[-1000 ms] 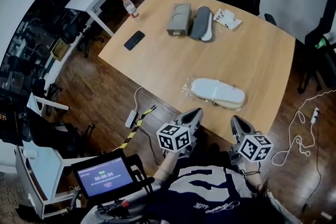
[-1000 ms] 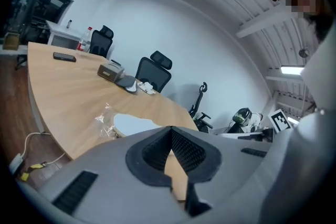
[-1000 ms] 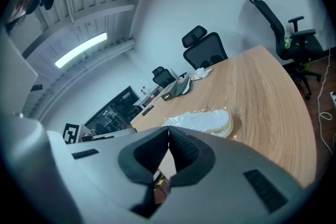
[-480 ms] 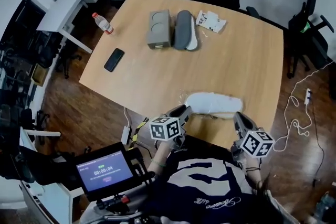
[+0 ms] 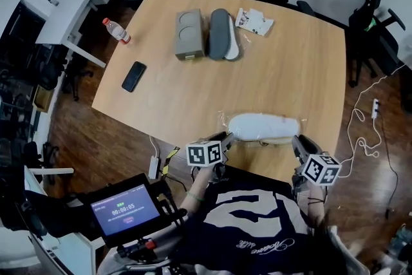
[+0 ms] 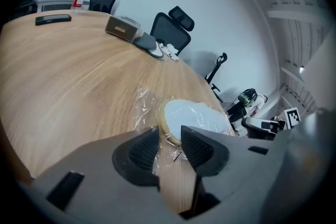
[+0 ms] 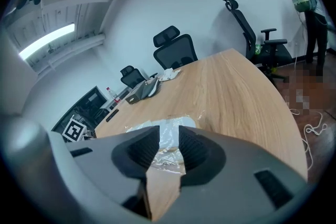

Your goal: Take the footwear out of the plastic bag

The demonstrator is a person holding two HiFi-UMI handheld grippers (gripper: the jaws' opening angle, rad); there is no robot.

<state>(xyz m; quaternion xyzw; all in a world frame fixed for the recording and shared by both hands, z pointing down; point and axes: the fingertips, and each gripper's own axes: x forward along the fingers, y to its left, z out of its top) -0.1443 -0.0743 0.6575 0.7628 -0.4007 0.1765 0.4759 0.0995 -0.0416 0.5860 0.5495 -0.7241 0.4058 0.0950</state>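
- Wooden table (image 5: 290, 61), head view: the plastic bag (image 5: 224, 120) holding white footwear (image 5: 264, 127) lies at the near edge, toward the right corner. The left gripper (image 5: 225, 138) and right gripper (image 5: 298, 140) are at its two ends.
- Left gripper view: jaws narrowly apart, the bag's crinkled edge at their tips.
- Right gripper view: jaws narrowly apart, plastic just ahead.

Wide bare surface (image 5: 290, 74) beyond the bag (image 5: 264, 127), nothing in the way there. The far end is crowded: box (image 5: 187, 35), grey slippers (image 5: 222, 34), packet (image 5: 254, 21) (phone (image 5: 133, 76) and bottle (image 5: 116, 30) sit off left). Left tongs (image 5: 225, 138) and right tongs (image 5: 298, 142) flank the bag at the near edge, with clear wood past either end.
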